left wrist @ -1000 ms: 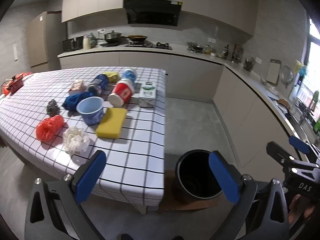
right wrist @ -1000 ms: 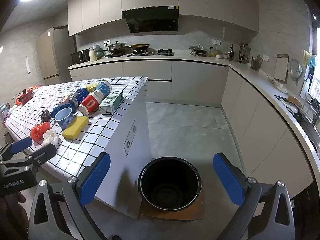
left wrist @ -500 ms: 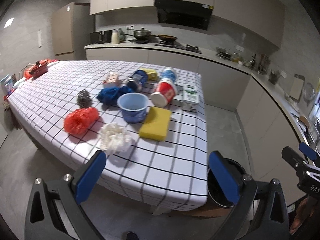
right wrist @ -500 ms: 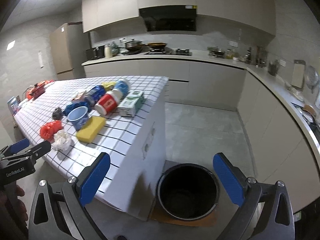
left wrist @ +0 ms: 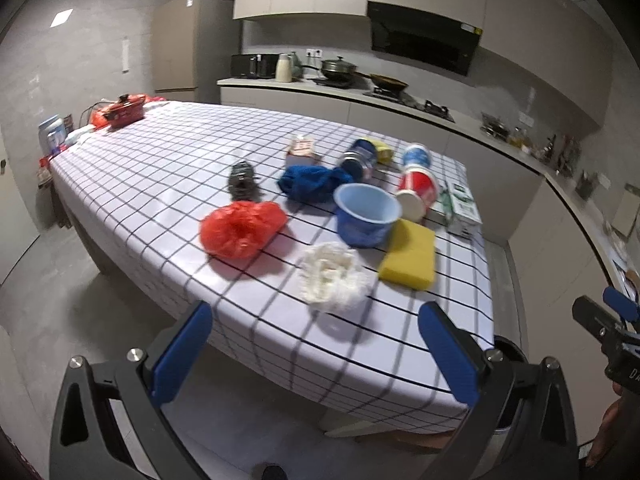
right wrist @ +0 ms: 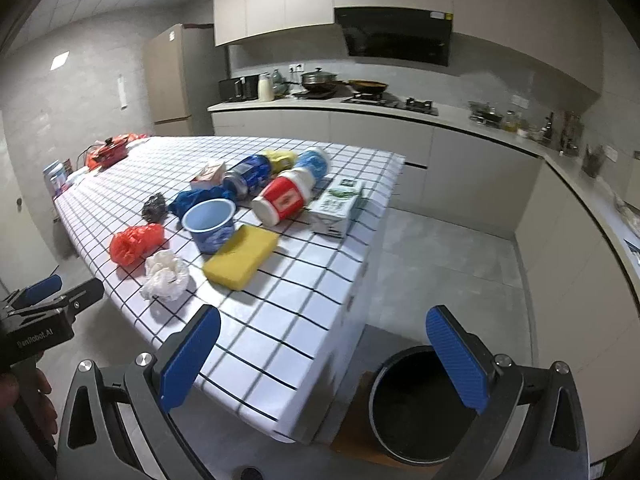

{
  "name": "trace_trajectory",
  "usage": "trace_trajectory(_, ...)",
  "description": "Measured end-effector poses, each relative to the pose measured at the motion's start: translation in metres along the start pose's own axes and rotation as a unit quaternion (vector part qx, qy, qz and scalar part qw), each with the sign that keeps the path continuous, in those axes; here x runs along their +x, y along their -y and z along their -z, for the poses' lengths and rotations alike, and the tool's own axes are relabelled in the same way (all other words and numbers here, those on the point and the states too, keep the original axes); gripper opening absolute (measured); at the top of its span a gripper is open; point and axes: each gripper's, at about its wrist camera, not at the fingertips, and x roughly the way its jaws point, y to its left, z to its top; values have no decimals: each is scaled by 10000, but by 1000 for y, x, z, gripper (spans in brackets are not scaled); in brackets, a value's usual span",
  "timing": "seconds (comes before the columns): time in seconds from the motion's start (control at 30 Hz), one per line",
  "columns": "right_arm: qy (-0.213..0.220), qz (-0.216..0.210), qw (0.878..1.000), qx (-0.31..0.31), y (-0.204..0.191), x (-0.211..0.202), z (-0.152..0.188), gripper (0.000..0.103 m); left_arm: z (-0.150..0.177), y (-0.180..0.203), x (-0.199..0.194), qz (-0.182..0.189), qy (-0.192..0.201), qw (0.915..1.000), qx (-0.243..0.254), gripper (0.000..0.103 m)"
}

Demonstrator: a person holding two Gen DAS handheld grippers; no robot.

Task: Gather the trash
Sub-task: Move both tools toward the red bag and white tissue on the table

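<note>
Trash lies on a checked table (left wrist: 168,168): a white crumpled wad (left wrist: 332,276), a red plastic bag (left wrist: 240,228), a yellow sponge (left wrist: 408,260), a blue cup (left wrist: 366,214), a blue cloth (left wrist: 312,182), a red tub (left wrist: 418,192), a carton (left wrist: 460,208) and a can (left wrist: 360,156). A black bin (right wrist: 416,404) stands on the floor by the table's near corner. My left gripper (left wrist: 316,356) is open and empty, below the table's edge near the wad. My right gripper (right wrist: 320,360) is open and empty, over the table corner and bin.
A red pot (left wrist: 124,110) and bottles sit at the table's far left end. Kitchen counters (right wrist: 460,136) with a stove run along the back and right walls. Bare grey floor (right wrist: 448,264) lies between table and counters.
Both grippers have swung left toward the table. The trash now fills the middle of both views and the bin has slid to the lower right. Both jaws stay open.
</note>
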Motion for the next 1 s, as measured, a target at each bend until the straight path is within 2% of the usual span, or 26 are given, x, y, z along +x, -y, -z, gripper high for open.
trace_trajectory(0.27,-129,-190,9997,-120,-35,33,-7,102,-1,-40,18,-63,-194,9998,-83,100)
trace_trajectory(0.33,-180,-288,9994,-115,-44,41,-9,95,-1,-50,22,-49,-235,9996,-131,99)
trace_trajectory(0.63,-495,-694,9961,-241,-99,82,-10,79,1,-89,42,-189,-303,9994,-49,99)
trace_trajectory(0.7,-552,-784,9950,-273,-114,92,-9,78,1,-96,48,-216,-294,9993,-36,99)
trace_trajectory(0.77,-600,-871,9939,-327,-129,102,-6,74,0,-104,56,-177,-340,9992,-78,99)
trace_trajectory(0.83,-704,-952,9921,-405,-146,115,-4,64,0,-109,61,-148,-383,9991,-96,99)
trace_trajectory(1.0,-917,-1041,9890,-506,-178,147,0,58,-2,-118,75,-31,-421,9991,-59,99)
